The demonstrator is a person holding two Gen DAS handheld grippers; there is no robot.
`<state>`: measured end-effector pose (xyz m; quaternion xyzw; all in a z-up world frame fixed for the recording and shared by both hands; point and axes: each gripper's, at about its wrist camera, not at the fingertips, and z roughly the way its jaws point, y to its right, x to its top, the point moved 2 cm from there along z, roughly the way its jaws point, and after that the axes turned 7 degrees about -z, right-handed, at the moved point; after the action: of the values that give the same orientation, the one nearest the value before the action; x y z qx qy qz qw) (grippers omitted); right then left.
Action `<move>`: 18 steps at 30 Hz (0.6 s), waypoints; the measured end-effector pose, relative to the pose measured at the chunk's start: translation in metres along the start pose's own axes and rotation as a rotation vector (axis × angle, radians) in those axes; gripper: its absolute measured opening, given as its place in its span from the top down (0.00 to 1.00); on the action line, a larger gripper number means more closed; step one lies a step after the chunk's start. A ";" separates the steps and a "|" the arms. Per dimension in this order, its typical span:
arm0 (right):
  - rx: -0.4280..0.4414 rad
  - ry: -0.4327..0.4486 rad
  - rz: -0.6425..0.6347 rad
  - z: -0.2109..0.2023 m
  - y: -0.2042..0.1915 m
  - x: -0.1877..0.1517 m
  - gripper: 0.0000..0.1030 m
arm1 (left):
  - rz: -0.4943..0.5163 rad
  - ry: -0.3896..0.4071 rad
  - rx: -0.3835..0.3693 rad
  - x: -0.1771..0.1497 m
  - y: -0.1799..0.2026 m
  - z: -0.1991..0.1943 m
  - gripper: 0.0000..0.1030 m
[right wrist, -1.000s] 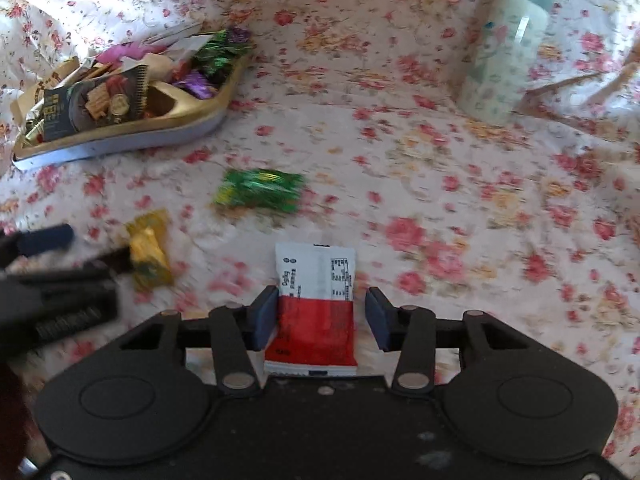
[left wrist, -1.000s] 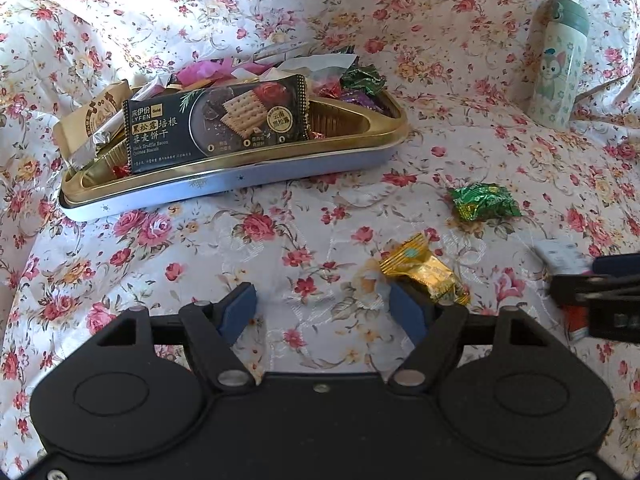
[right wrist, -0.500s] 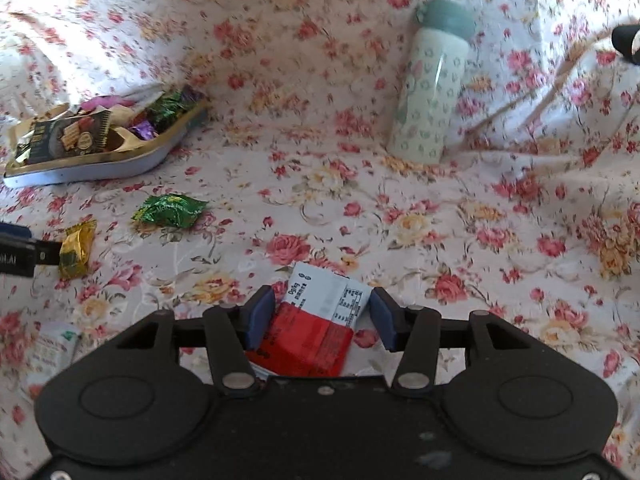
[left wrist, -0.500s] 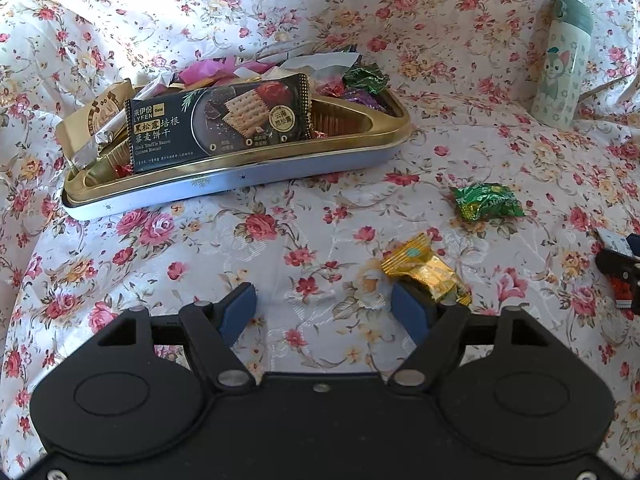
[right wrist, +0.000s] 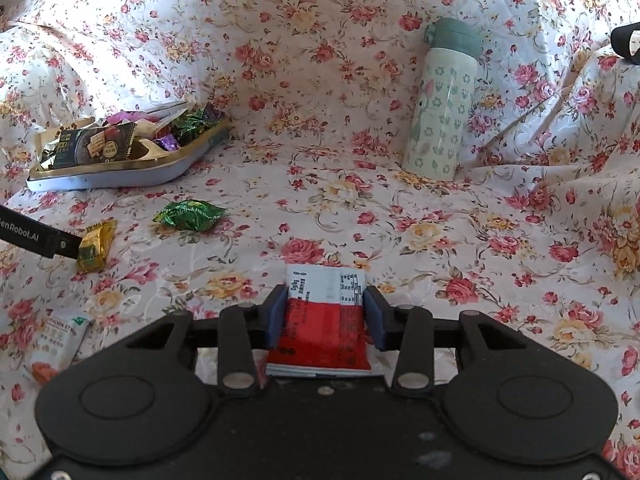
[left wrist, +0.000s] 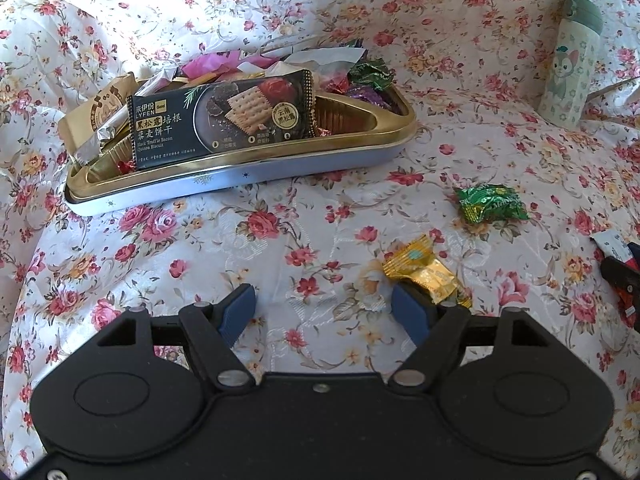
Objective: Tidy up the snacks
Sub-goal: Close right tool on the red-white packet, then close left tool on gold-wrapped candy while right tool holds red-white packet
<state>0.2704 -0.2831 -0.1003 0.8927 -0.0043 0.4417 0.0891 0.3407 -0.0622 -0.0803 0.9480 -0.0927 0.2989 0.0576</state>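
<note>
White-orange sachet (right wrist: 56, 340) beside right gripper (right wrist: 325, 314): right wrist view only.

Spread over a rose-printed white cloth (left wrist: 280, 8). At far left, a boat-shaped gold-lined tin tray (left wrist: 248, 174) heaped with wrapped snacks, a dark flat biscuit packet (left wrist: 220, 120) propped along its near side. Nearer and to the right of the tray, a crinkled green foil candy (left wrist: 490, 203); nearer again, a small gold foil candy (left wrist: 426, 274), just beside the right finger of the left hand-held gripper (left wrist: 324, 312) (jaws wide apart). Far right, upright: a pale cylindrical flask with a capped top (right wrist: 440, 104). Between the pads of the right hand-held gripper (right wrist: 324, 314), a flat red-and-white sachet (right wrist: 320, 320). Near left of it, a pale flat snack pouch (right wrist: 56, 340).
</note>
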 end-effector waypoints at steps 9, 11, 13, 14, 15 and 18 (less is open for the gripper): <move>0.002 -0.002 0.005 0.000 0.000 0.000 0.57 | -0.165 -0.112 -0.069 0.012 -0.013 -0.012 0.36; 0.004 -0.002 0.008 0.001 0.001 0.000 0.57 | -0.196 -0.129 -0.089 0.014 -0.011 -0.014 0.36; 0.005 -0.002 0.008 0.001 0.001 0.000 0.57 | -0.189 -0.130 -0.100 0.016 -0.001 -0.017 0.36; 0.005 -0.002 0.009 0.001 0.001 0.000 0.57 | -0.179 -0.127 -0.103 0.016 0.004 -0.019 0.36; 0.005 -0.002 0.009 0.001 0.001 0.000 0.57 | -0.164 -0.123 -0.102 0.017 0.011 -0.019 0.36; 0.004 -0.002 0.008 0.001 0.001 0.000 0.57 | -0.133 -0.127 -0.098 0.018 0.029 -0.017 0.36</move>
<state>0.2709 -0.2841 -0.1006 0.8933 -0.0068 0.4412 0.0856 0.3402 -0.0905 -0.0547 0.9651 -0.0476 0.2291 0.1175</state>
